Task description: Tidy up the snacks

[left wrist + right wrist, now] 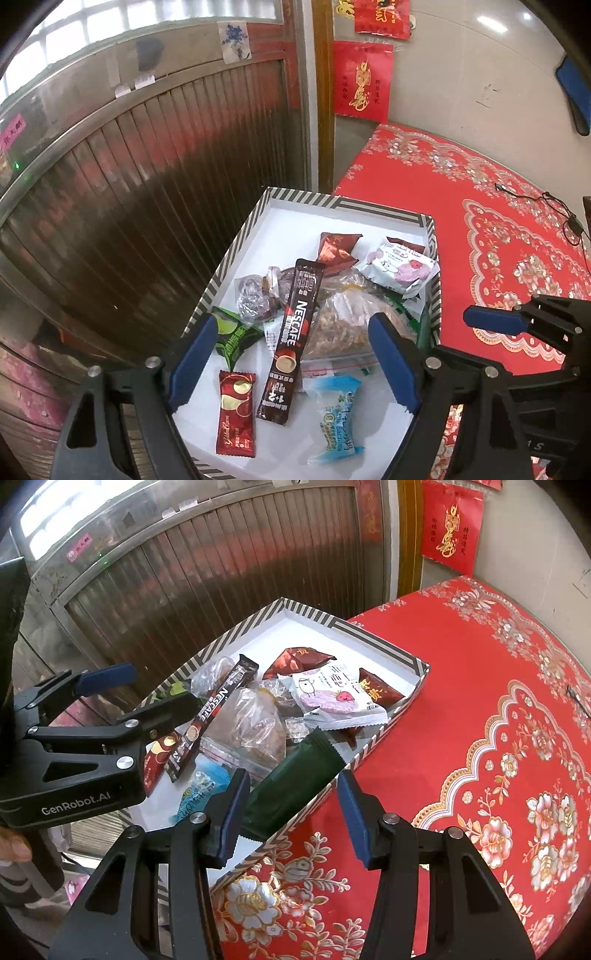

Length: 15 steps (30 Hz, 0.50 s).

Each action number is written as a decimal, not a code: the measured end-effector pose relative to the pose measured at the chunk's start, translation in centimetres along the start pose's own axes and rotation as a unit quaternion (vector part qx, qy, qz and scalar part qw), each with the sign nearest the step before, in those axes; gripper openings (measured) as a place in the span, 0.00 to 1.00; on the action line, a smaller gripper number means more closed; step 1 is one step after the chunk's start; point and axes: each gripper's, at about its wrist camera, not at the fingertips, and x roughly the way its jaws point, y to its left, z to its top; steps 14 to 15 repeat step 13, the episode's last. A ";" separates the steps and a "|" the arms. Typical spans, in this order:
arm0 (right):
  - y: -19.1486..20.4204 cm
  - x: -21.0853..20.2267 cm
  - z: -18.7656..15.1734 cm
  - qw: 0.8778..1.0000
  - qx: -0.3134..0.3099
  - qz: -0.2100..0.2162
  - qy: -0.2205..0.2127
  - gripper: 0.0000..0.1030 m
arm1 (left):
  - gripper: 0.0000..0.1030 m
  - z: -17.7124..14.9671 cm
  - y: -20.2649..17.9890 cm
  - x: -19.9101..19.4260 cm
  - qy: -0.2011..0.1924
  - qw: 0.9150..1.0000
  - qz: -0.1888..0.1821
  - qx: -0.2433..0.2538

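Note:
A striped box [388, 734] with a white floor holds several snacks: a Nescafe stick [218, 705], a white and pink packet [336, 698], a clear bag [255, 723] and dark red packets [295, 657]. A dark green packet [291, 790] leans over the box's near rim. My right gripper [291, 781] stands around it; the left pad is against it, the right pad [351, 805] stands clear. My left gripper [293, 321] hovers wide open over the Nescafe stick [295, 332], a red sachet [236, 410] and a blue candy [338, 417], gripping nothing.
The box [236, 240] sits at the left edge of a table with a red flowered cloth [480, 738]. A ribbed metal shutter [147, 166] stands behind the box. A thin black cable [554, 210] lies on the cloth at the far right.

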 end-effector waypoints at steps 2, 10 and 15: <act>0.0 0.0 -0.1 1.000 0.000 0.001 0.000 0.48 | 0.83 0.0 -0.1 -0.1 -0.003 1.000 -0.001 0.002; -0.4 -0.1 -0.4 1.000 0.004 0.000 0.000 0.48 | 0.83 -0.2 -0.5 -0.2 -0.011 1.000 0.000 0.010; -0.7 -0.4 -0.6 1.000 0.008 -0.002 -0.005 0.48 | 0.83 -0.1 -0.7 -0.1 -0.004 1.000 -0.002 0.013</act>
